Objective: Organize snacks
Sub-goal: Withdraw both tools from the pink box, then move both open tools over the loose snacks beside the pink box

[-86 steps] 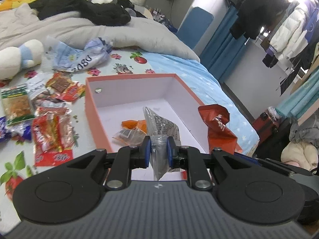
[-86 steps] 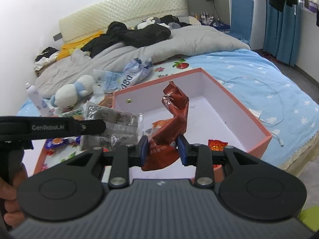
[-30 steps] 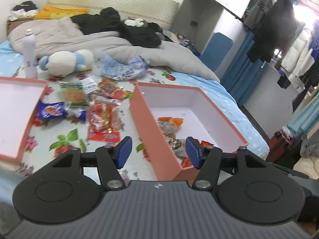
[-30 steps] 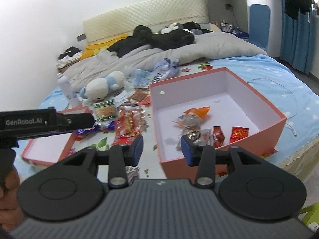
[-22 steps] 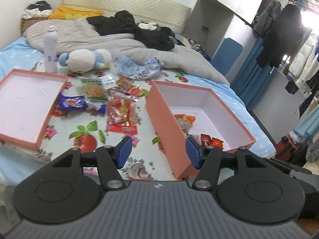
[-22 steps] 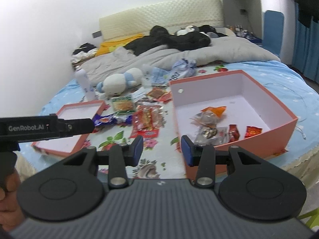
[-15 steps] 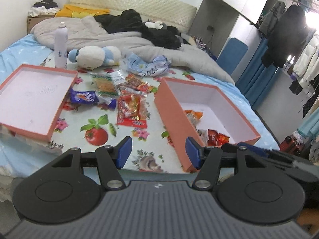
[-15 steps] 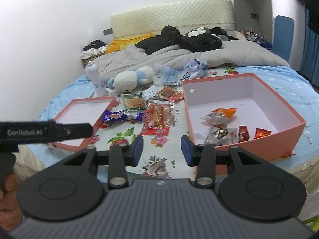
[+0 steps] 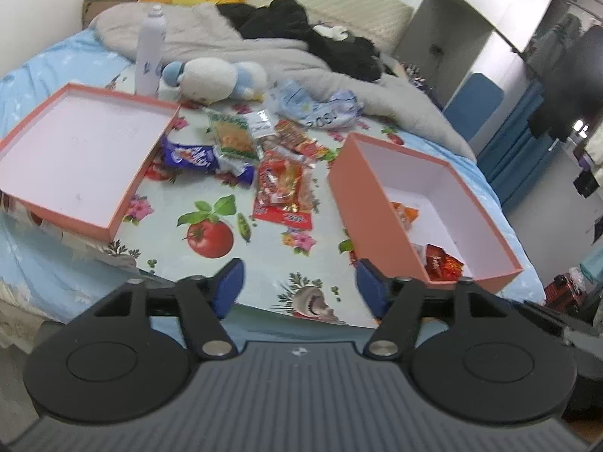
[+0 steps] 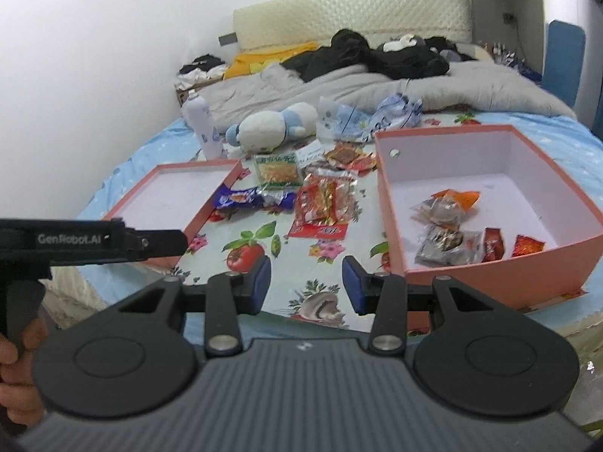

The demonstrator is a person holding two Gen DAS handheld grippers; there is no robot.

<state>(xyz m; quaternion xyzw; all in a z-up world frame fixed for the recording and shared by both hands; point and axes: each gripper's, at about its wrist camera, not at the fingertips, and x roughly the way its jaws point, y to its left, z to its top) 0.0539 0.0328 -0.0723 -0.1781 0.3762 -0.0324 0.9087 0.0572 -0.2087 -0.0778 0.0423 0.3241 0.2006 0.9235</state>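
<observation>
While both tools hang back from the bed's near edge, the left hand-held gripper (image 9: 297,286) has its jaws wide and empty, and the right hand-held gripper (image 10: 306,282) is likewise wide with nothing between its blue pads.

Just ahead of the right one and off to its right sits the deep box (image 10: 392,203), stiff salmon card with white lining, already holding several packets: crinkly clear film, an orange one, two small red ones. Ahead of the left one and off to its left lies the lid (image 9: 130,192), shallow and empty. Between them, farther out on the printed cloth (image 9: 211,237), the loose snacks wait: a flat red pack (image 9: 286,192), a purple wrapper (image 9: 188,156), a green-edged bag (image 9: 233,133), smaller red sachets beyond. Past those rest a plush toy (image 9: 215,75) and a white bottle (image 9: 150,51).

My worry is the film: thin, slick and overlapping, so a pinch could lift two packs or slip off one. The soft bedding gives way underneath, so pressing down may only bury a flat pack. A sweep rightwards could also clip the box's tall near wall.
</observation>
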